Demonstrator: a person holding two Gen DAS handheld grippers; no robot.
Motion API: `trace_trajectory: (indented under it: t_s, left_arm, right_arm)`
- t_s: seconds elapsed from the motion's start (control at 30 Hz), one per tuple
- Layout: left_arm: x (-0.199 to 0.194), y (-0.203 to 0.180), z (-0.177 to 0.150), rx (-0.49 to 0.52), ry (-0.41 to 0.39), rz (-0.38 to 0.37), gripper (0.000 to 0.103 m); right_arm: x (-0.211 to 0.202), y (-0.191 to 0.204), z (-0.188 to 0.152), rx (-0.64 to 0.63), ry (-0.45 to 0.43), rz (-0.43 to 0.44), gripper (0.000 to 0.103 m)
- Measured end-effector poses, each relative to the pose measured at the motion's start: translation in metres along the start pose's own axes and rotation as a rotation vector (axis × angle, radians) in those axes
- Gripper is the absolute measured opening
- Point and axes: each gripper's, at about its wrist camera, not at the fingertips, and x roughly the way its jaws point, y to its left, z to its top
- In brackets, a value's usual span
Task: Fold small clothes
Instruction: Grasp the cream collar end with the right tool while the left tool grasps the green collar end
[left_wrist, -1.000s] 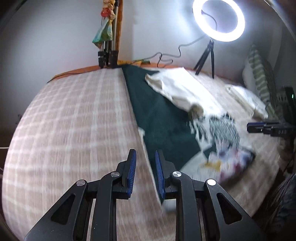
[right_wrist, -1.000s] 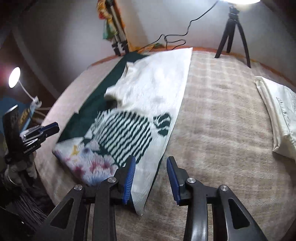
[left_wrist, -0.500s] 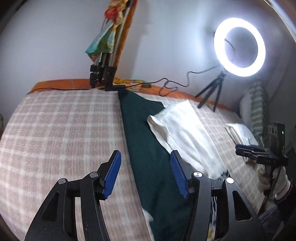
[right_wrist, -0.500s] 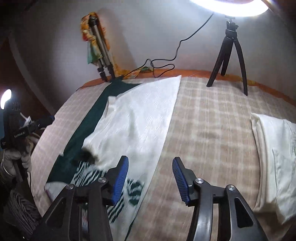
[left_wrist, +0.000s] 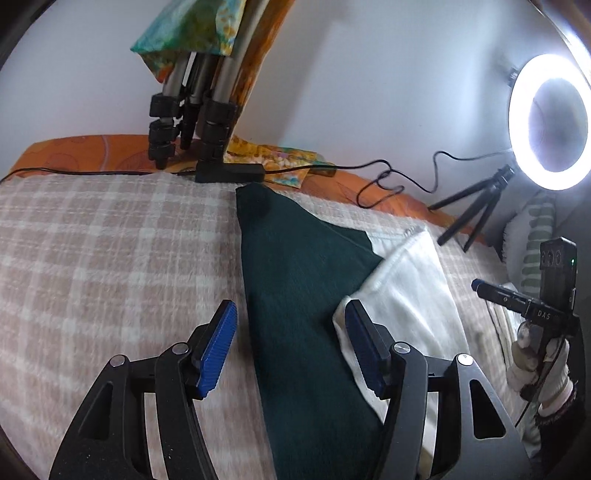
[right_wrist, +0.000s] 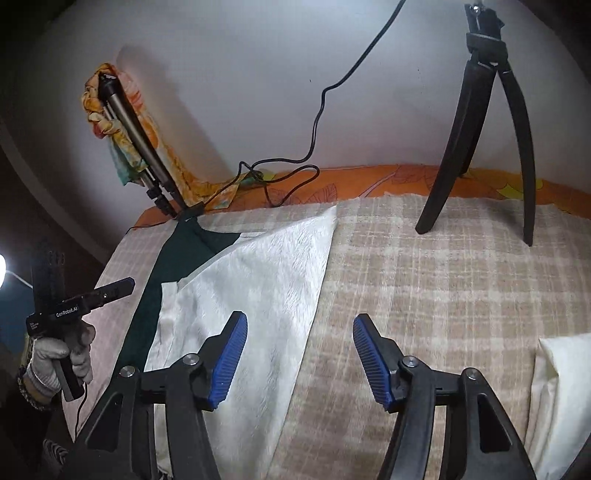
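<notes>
Both grippers have been carried up the checked beige blanket. The left gripper and right gripper are opening, empty, over the flat dark-green and white garment; its far corners seem targeted next.

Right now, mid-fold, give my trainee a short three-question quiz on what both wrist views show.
1. True or false: the left gripper has cloth pinched between its pads.
2. Which cloth lies on top where the two overlap: the dark green cloth or the white cloth?
3. Multiple choice: the black tripod by the wall stands on
A. the white cloth
B. the checked blanket
C. the folded white item

Key:
1. False: both the left and right gripper have their jaws opening, gripping nothing.
2. The white cloth.
3. B.
</notes>
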Motion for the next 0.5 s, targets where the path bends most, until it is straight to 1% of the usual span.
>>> trace_trajectory:
  t_s: [0.13,0.17,0.23,0.37,0.5]
  left_arm:
    - [0.025,0.014,0.014,-0.067,-0.001,-0.027,0.060]
    - [0.028,0.015,0.017,-0.064,-0.021,-0.037,0.060]
    - [0.034,0.016,0.025,-0.057,-0.035,-0.042,0.060]
    - [0.043,0.020,0.037,-0.064,-0.058,-0.050,0.054]
    - [0.050,0.027,0.049,-0.088,-0.070,-0.067,0.050]
  right_arm:
    - [0.027,-0.012,0.015,0.041,0.013,0.030,0.063]
    - [0.033,-0.014,0.019,0.053,0.014,0.040,0.063]
    - [0.043,-0.017,0.025,0.063,0.017,0.052,0.063]
    - [0.061,-0.019,0.035,0.059,0.022,0.059,0.063]
    - [0.069,-0.019,0.044,0.049,0.008,0.072,0.064]
